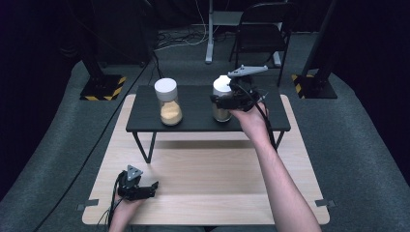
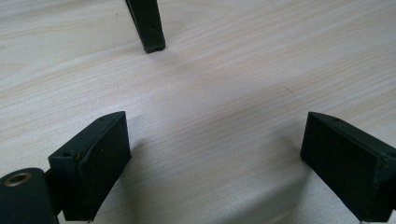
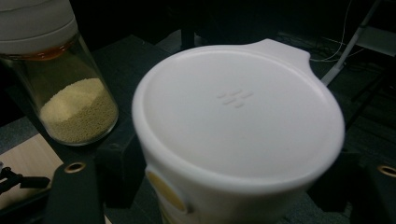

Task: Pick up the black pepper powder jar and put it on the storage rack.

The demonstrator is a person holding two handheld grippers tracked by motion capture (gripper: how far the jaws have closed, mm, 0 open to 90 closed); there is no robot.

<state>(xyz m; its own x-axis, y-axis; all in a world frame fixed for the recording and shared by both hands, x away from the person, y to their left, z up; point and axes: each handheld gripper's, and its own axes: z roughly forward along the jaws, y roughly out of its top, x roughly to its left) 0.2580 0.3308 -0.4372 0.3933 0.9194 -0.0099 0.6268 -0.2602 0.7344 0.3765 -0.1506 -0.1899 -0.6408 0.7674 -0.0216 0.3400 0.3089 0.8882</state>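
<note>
On the raised black shelf (image 1: 193, 123) the right gripper (image 1: 223, 101) straddles the upright white-lidded jar (image 1: 222, 99) just below its lid, whether clamped I cannot tell, while the left gripper (image 1: 145, 190) rests released on the wooden surface (image 1: 217, 179), well apart.

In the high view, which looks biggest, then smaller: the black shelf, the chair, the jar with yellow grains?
1. Black shelf
2. Chair, though it stands farther back, so it looks smaller than it is
3. Jar with yellow grains
</note>
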